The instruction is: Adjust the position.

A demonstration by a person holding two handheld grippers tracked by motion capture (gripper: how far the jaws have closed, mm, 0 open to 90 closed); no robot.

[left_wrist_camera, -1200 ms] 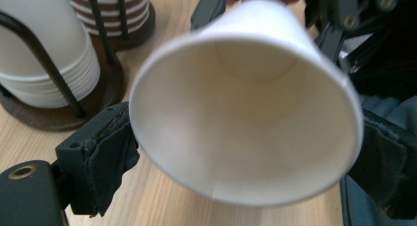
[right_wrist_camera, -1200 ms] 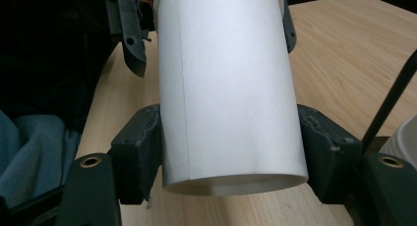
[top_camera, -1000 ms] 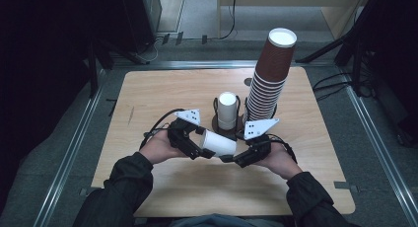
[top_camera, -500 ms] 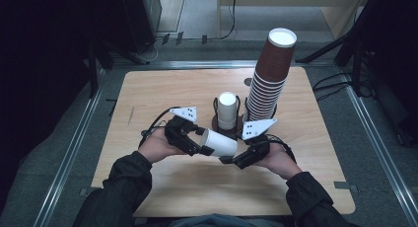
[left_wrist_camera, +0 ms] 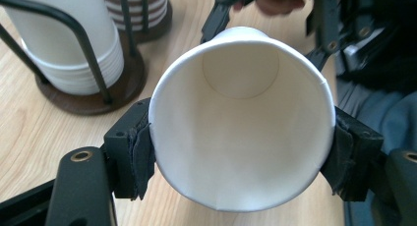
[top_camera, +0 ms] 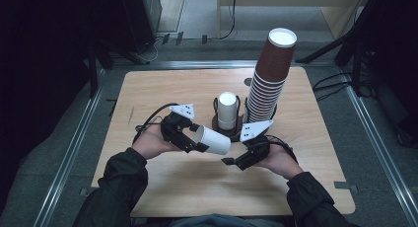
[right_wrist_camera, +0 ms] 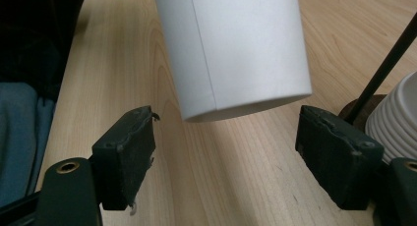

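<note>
A single white paper cup (top_camera: pixel 213 139) lies on its side in the air above the table, mouth toward my left gripper (top_camera: pixel 197 140). That gripper is shut on the cup near its rim; its jaws have just been closing, and in the left gripper view the pads (left_wrist_camera: pixel 137 159) press both sides of the cup (left_wrist_camera: pixel 241 118). My right gripper (top_camera: pixel 231 161) sits just off the cup's base end. Its jaws have just been opening. In the right gripper view the cup (right_wrist_camera: pixel 236 49) hangs ahead of the gap of the right gripper (right_wrist_camera: pixel 236 152), and the pads (right_wrist_camera: pixel 130 152) stand clear of it.
A wire holder with a stack of white cups (top_camera: pixel 227 108) stands mid-table just behind the grippers. Beside it, to the right, rises a tall leaning stack of brown cups (top_camera: pixel 268 79). The wooden table (top_camera: pixel 162 89) has bare surface on the left and near the front edge.
The left jaws have closed in on the cup's rim end. The right jaws have widened and stand off the cup's base. Both hands have stayed nearly in place.
</note>
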